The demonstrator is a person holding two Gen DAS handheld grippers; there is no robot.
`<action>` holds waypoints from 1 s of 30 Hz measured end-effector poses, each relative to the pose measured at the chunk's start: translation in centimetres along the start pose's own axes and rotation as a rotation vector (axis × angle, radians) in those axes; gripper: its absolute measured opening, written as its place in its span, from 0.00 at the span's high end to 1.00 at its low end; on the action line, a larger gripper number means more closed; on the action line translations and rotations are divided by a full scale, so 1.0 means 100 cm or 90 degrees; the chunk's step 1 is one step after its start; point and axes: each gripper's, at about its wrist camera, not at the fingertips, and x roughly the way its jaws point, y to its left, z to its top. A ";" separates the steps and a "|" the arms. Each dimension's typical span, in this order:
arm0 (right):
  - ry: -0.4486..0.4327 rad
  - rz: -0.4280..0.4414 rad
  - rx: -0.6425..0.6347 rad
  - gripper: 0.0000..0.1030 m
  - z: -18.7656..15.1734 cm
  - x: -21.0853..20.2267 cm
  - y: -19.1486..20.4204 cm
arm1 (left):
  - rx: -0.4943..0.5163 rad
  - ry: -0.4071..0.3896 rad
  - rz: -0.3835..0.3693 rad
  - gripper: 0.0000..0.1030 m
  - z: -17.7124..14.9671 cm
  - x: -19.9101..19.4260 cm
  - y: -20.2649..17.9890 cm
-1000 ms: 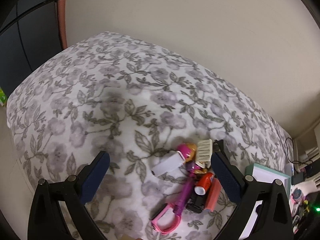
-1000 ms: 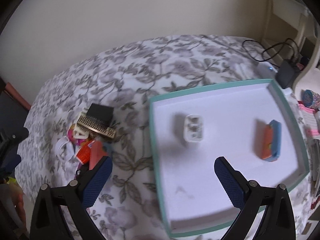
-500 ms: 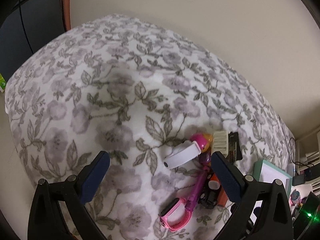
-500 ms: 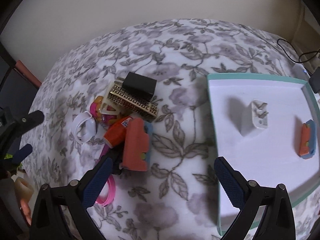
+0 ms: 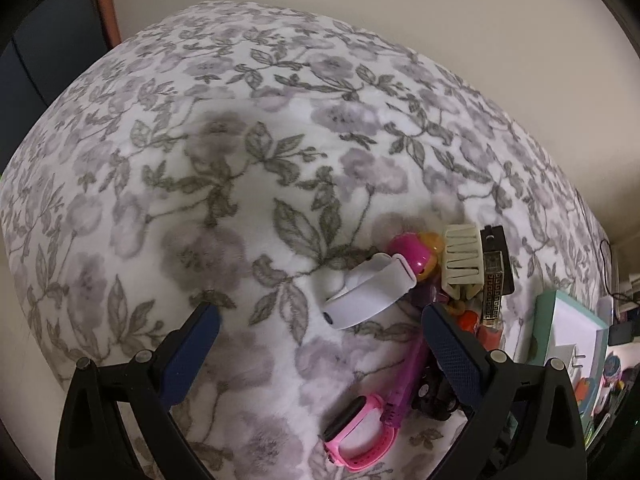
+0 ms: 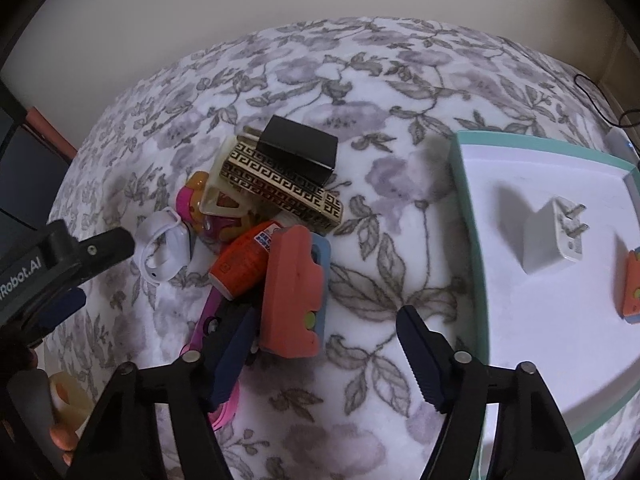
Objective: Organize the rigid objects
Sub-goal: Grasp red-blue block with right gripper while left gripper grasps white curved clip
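Right gripper, jaws just narrowing but still open around the coral eraser block in the pile on the bedspread; looks light, stiff, grippy, so pinch its long flat sides; left gripper open, empty.

You are in a home, most likely a bedroom. A soft floral blanket in grey and lilac covers what looks like a bed, pushed up against a plain cream wall. Household odds and ends lie on it: a white phone charger, a pink watch strap, a black cable at the edge.
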 end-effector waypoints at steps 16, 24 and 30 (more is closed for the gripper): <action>0.009 0.011 0.037 0.55 0.006 0.006 -0.013 | 0.041 0.021 0.026 0.02 0.005 0.021 -0.008; 0.015 0.004 0.018 0.58 0.004 0.011 -0.008 | 0.097 0.008 0.041 0.05 0.005 0.028 -0.023; 0.018 0.007 0.020 0.57 0.006 0.016 -0.009 | 0.112 0.020 0.054 0.08 0.005 0.044 -0.026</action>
